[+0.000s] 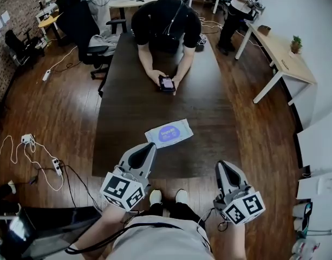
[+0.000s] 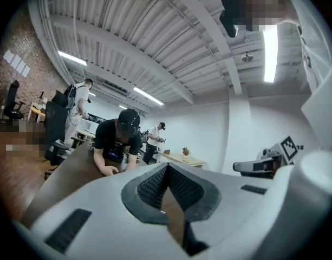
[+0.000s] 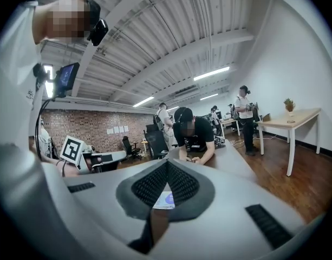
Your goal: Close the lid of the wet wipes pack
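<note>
The wet wipes pack (image 1: pixel 169 132) lies flat on the dark table (image 1: pixel 133 102) near its front edge, pale blue with a darker blue oval in the middle; whether its lid is up I cannot tell. My left gripper (image 1: pixel 147 147) hangs over the table's front edge, just short of the pack, jaws shut and empty. My right gripper (image 1: pixel 223 167) is lower right, off the table's corner, also shut on nothing. In the right gripper view the pack (image 3: pixel 167 200) shows through the gap below the closed tips (image 3: pixel 167 163). The left gripper view shows closed tips (image 2: pixel 167 167) and bare tabletop.
A person (image 1: pixel 164 23) leans over the table's far end with a phone (image 1: pixel 166 83) in both hands. Office chairs (image 1: pixel 92 42) stand at the far left, a light desk (image 1: pixel 282 58) at the right. Power strips and cables (image 1: pixel 30 145) lie on the wood floor.
</note>
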Motion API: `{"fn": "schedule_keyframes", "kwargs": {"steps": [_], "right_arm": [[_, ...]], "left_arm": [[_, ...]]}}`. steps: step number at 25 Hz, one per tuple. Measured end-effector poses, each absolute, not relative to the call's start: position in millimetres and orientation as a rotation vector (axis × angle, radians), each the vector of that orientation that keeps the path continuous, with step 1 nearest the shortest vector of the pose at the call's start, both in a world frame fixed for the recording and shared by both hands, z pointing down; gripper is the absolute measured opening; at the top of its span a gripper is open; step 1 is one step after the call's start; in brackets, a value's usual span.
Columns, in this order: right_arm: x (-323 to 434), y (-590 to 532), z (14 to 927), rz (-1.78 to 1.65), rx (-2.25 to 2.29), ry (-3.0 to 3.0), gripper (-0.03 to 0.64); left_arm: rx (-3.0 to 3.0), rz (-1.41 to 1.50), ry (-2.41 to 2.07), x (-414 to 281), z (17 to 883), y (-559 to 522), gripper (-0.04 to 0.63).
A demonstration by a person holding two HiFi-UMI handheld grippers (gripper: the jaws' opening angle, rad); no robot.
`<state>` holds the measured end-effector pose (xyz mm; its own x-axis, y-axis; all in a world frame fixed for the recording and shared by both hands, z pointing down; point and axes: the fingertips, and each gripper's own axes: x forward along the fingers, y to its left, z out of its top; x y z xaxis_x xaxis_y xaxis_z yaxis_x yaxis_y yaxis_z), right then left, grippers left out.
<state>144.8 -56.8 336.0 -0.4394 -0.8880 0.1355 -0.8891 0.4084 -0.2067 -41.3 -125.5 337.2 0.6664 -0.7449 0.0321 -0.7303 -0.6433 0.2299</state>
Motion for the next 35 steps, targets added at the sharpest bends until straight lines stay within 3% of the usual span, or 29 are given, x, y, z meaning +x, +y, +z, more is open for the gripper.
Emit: {"fn": "schedule_keyframes", "kwargs": {"steps": [19,35], "right_arm": [[195.6,116.7,302.1,0.328,1.563,-2.865,0.008],[209.0,284.9,304.7,0.383,1.471,-2.969,0.008]], "left_arm": [[2.646,-0.176,-1.326,33.3,297.4,60.3,0.000],[2.654,-0.162,-1.417,33.5,277.5,243.5,0.000]]}}
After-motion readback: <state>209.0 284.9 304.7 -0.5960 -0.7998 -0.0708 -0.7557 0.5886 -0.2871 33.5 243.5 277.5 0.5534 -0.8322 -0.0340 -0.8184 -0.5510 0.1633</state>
